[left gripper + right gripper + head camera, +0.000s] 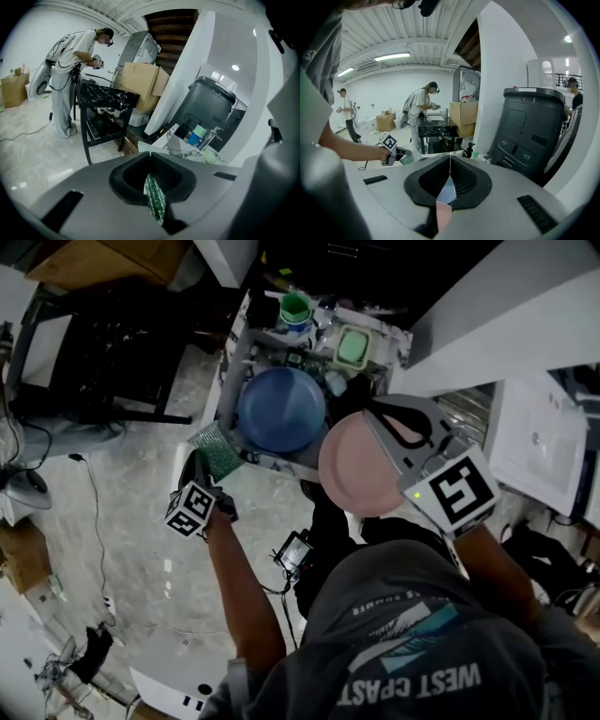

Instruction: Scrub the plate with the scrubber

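In the head view my left gripper (210, 471) is shut on a green scrubber (218, 448), held just left of the small sink unit (234, 352). The left gripper view shows the scrubber (154, 200) pinched edge-on between the closed jaws (150, 153). My right gripper (378, 412) is shut on the rim of a pink plate (349, 470), held flat in front of the sink unit, to the scrubber's right. In the right gripper view the plate's edge (444, 213) runs between the closed jaws (450, 157). Scrubber and plate are apart.
A blue plate (281, 409) lies in the sink unit, with a green cup (295, 307) and a pale green container (353, 346) behind it. A black marble-topped table (107, 97), a cardboard box (143, 84) and a dark bin (532, 129) stand around. People work in the background.
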A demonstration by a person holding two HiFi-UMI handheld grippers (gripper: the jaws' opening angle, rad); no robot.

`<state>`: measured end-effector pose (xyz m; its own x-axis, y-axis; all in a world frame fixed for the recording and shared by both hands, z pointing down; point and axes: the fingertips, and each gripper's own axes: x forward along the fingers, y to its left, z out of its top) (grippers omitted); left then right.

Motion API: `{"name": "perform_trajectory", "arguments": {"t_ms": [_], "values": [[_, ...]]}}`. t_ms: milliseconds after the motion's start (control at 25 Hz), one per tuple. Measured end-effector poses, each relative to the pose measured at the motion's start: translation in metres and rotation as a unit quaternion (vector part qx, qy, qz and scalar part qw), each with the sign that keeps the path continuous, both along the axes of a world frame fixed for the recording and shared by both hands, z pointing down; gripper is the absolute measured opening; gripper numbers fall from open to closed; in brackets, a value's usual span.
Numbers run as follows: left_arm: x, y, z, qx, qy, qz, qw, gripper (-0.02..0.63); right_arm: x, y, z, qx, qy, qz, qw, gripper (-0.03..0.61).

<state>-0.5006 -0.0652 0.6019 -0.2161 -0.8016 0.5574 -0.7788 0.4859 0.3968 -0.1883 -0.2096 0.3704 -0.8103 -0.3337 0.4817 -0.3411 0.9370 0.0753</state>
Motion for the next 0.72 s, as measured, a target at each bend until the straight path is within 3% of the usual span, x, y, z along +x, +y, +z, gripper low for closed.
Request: {"name": "perform_trajectory", "arguments": {"t_ms": [360,720], "values": [[-0.015,-0.002,0.016,0.008,0.031,-0.024,0.9992,0.012,-0.011,-0.001,0.004,-0.003,0.008,0.004,1.000,0.031],[-0.025,-0.006,0.019,0.013,0.030,-0.034,0.9989,0.012,-0.006,0.001,0.002,0.000,0.011,0.012,1.000,0.031]]}}
